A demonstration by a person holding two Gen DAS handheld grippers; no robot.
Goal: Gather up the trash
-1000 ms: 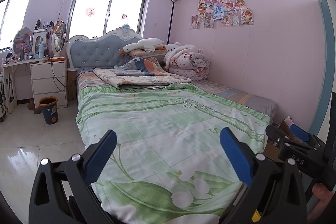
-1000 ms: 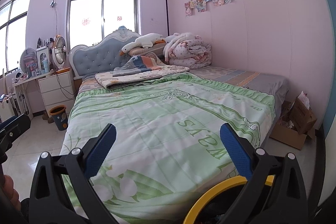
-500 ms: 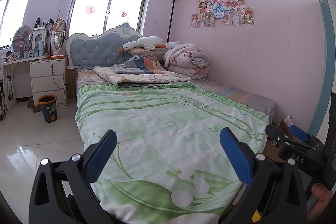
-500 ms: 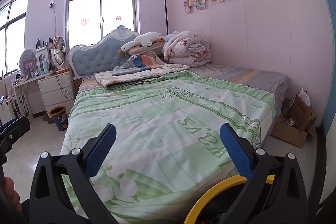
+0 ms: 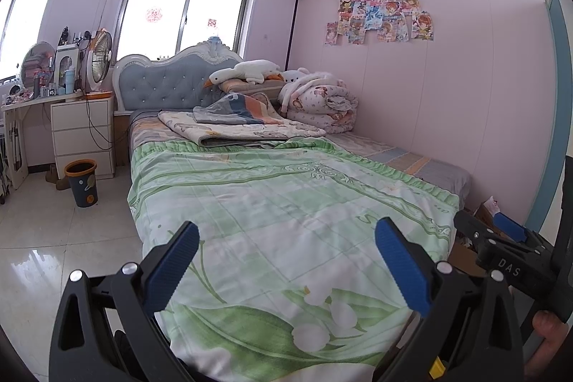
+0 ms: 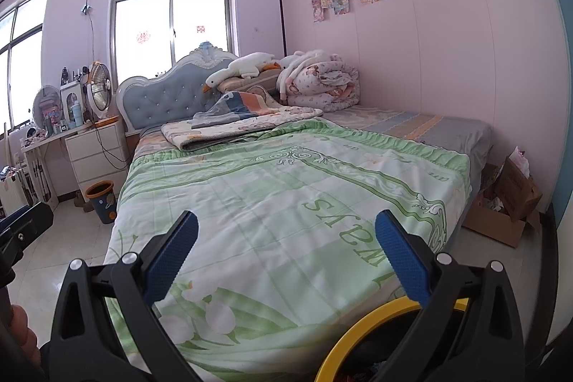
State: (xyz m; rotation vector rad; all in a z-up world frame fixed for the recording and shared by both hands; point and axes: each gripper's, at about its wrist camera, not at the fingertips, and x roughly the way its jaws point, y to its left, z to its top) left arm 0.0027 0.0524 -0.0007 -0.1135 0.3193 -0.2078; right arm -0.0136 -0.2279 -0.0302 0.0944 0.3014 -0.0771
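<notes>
At bed foot: left gripper and right gripper both spread, empty. Risk: fingers snagging green quilt; no trash visible on it.

both grippers, left gripper and right gripper: black plastic frames, silver screws, textured blue finger pads; white "das" lettering on one.
</notes>
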